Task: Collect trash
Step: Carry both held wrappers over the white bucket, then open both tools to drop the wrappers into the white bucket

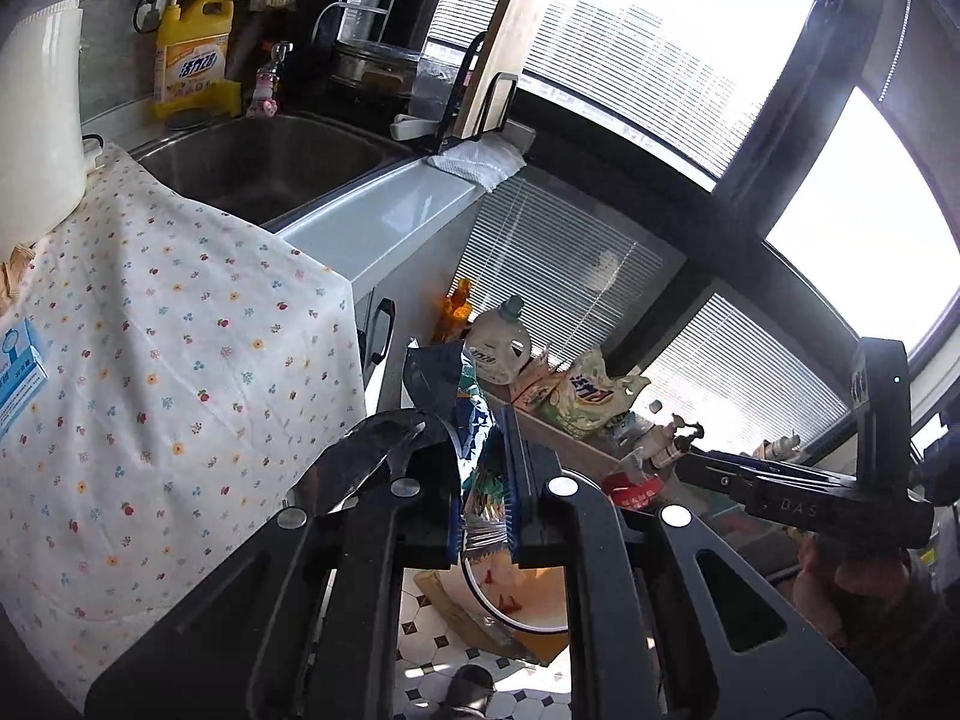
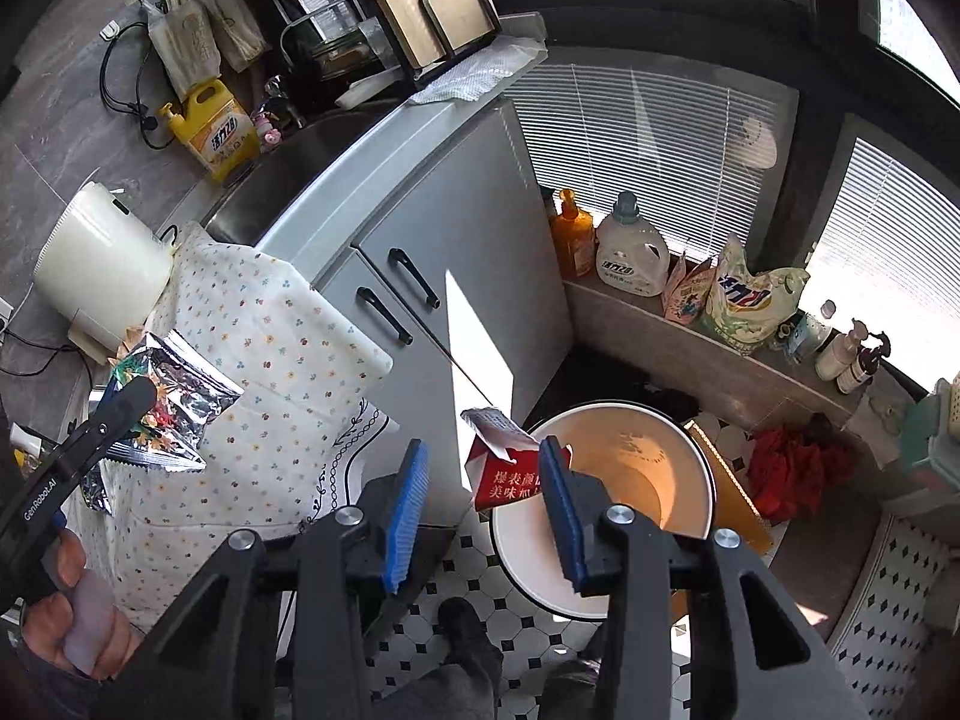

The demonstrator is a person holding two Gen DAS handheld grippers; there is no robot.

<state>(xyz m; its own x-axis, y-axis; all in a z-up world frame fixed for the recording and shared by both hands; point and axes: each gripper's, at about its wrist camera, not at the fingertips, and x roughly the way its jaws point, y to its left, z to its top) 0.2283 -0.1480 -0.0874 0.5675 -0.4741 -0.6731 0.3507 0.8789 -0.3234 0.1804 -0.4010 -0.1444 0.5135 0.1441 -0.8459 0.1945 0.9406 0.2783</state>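
Right wrist view: right gripper (image 2: 486, 504) spread, red packet (image 2: 504, 477) loose between pads, bin (image 2: 624, 594) at four o'clock. Left gripper (image 1: 483, 480) pinching foil wrapper (image 1: 477, 420).

Below my right gripper (image 2: 483, 501) the white bin (image 2: 696, 468) gapes unobstructed. Left of it the cabinet (image 2: 480, 210) and the cloth-draped counter (image 2: 252, 360) hem me in; right, the ledge (image 2: 690, 354) crowded with bottles (image 2: 630, 252) blocks passage.
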